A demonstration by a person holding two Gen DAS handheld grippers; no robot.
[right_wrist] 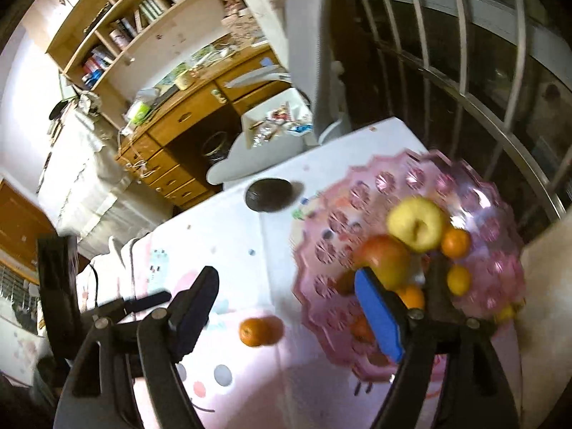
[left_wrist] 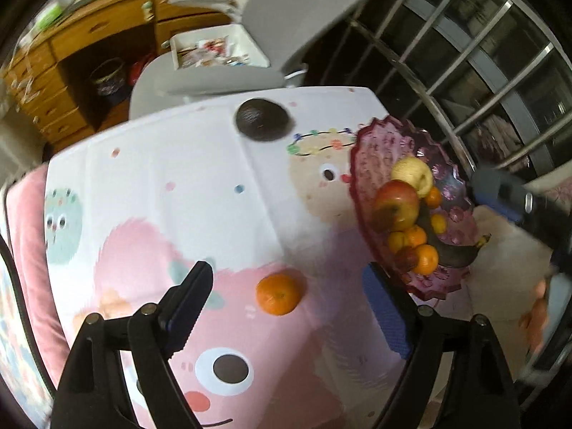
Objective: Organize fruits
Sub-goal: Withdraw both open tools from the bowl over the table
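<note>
Two fruits lie loose on the surface: an orange [left_wrist: 279, 294] (firm, light, prone to roll) and an avocado [left_wrist: 262, 119]. We hold both jaws open, empty; grip the orange's middle.

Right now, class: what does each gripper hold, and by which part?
Nothing. The left gripper and right gripper are both open and empty.

From my seat both fisheye views bend hard at their dark rims; the tablecloth [left_wrist: 186, 178] glares white; the pink bowl [right_wrist: 386, 193] smears with motion blur (right view worst); the avocado [left_wrist: 262, 119] casts a soft shadow rightward.
</note>
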